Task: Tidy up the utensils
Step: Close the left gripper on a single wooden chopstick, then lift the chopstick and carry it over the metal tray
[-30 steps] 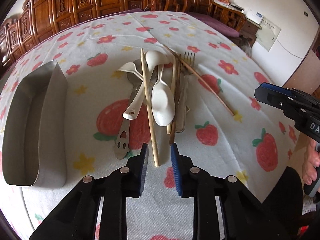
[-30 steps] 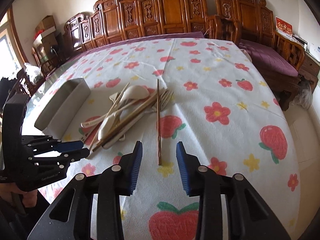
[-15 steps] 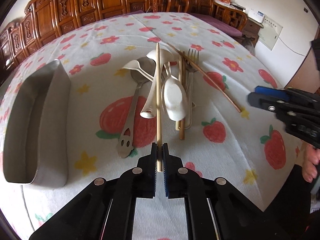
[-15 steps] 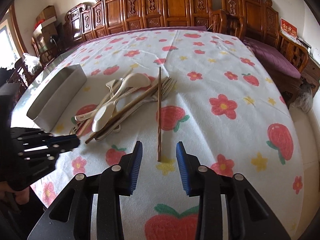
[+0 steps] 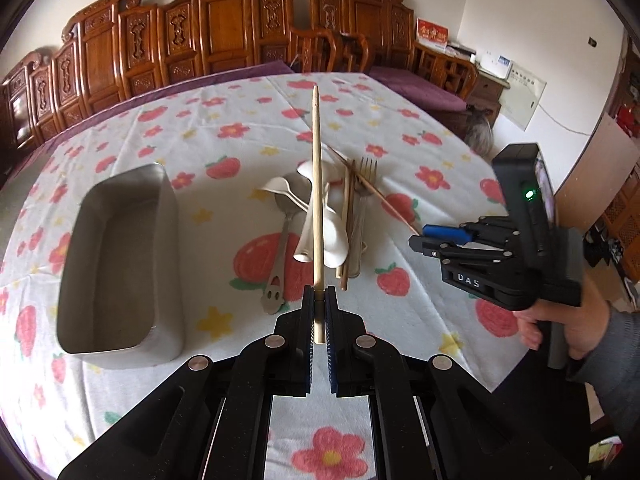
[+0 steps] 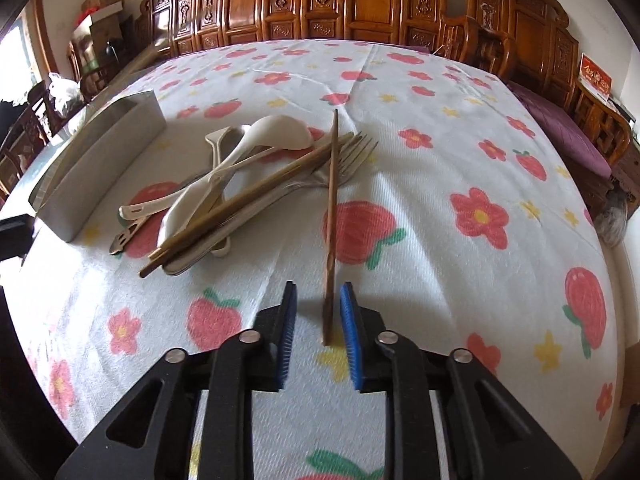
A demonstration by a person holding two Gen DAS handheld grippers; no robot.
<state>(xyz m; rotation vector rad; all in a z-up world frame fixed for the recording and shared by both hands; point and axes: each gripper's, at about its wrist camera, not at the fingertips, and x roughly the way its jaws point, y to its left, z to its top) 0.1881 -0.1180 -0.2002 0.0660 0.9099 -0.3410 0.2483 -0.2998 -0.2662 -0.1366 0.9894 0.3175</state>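
Now left tongs (image 5: pixel 319 300) pinch a pale round bamboo chopstick (image 5: pixel 317 184); right tongs (image 6: pixel 318 312) are closing around a dark twisted one (image 6: pixel 331 208).

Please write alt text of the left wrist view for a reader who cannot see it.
The left tongs grip a pale chopstick by its end, lifted above a utensil pile on a strawberry tablecloth. A metal tray sits left; the right tongs enter at right.
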